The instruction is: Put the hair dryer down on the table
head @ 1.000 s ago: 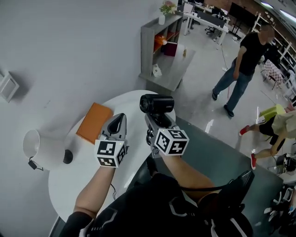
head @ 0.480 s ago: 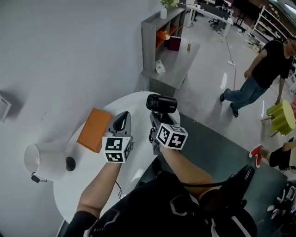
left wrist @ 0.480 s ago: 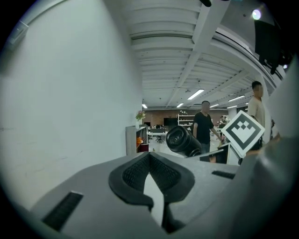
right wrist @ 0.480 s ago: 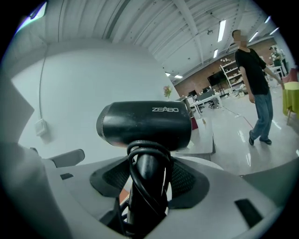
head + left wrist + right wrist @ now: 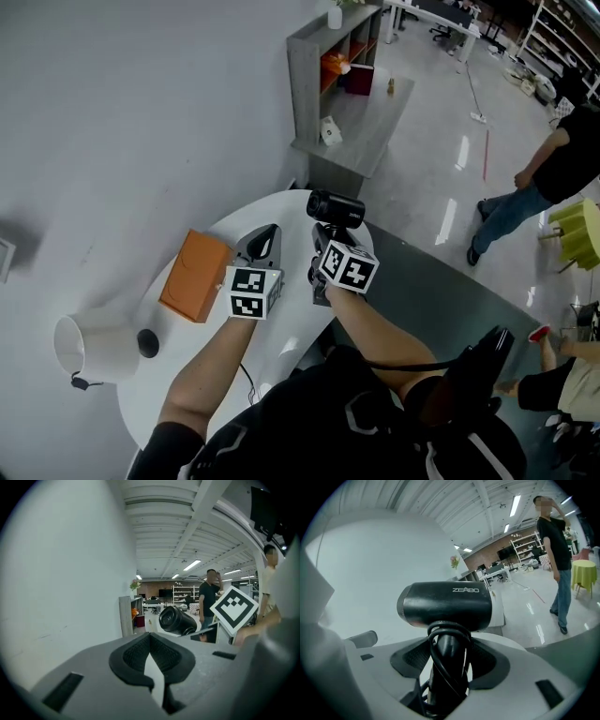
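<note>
A black hair dryer point(image 5: 336, 208) stands upright over the far edge of the round white table point(image 5: 173, 323). My right gripper point(image 5: 324, 242) is shut on its handle, which has the cord wound round it. In the right gripper view the dryer's barrel point(image 5: 445, 604) lies across the top of the jaws, and the right gripper point(image 5: 447, 656) clamps the handle below it. To the left of the dryer, my left gripper point(image 5: 269, 232) hovers over the table with its jaws shut and nothing in them. From the left gripper point(image 5: 150, 637) the dryer point(image 5: 176, 619) shows ahead to the right.
An orange box point(image 5: 195, 275) lies on the table's left part. A white lampshade-like thing point(image 5: 89, 347) and a small black round object point(image 5: 148, 343) sit near the left edge. A grey shelf unit point(image 5: 337, 84) stands beyond the table. A person in black point(image 5: 553, 178) walks at the right.
Both grippers and the dryer keep the same poses relative to each other over the table. The head view has shifted, and the person in black has walked off to the right.
</note>
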A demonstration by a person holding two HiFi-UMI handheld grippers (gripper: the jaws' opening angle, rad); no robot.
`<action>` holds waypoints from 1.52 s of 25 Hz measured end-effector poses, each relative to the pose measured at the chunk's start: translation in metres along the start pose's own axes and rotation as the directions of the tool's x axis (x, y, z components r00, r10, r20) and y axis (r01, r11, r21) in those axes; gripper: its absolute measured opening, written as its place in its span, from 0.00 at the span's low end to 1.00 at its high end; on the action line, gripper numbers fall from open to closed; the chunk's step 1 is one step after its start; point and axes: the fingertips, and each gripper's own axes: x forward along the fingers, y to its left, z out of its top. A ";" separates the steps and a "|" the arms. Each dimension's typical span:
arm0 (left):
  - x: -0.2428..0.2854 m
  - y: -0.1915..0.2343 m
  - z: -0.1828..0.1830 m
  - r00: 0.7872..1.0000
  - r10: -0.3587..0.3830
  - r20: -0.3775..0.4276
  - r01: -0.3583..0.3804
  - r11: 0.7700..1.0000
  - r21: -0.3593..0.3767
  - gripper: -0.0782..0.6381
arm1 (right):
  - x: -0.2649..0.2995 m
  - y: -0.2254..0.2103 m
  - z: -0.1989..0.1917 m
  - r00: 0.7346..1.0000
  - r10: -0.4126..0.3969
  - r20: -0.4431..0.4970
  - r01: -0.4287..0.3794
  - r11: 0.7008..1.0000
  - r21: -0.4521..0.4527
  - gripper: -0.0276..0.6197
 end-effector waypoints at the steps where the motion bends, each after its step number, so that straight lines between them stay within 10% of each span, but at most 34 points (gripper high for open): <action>1: 0.005 0.000 -0.002 1.000 -0.008 -0.009 0.008 1.000 0.005 0.12 | 0.005 -0.003 -0.002 1.000 -0.011 -0.008 0.011 1.000 0.014 0.44; 38: 0.104 0.022 -0.063 0.974 -0.092 -0.206 0.098 0.995 0.019 0.12 | 0.123 -0.082 -0.041 0.908 -0.347 -0.235 0.371 0.926 0.066 0.44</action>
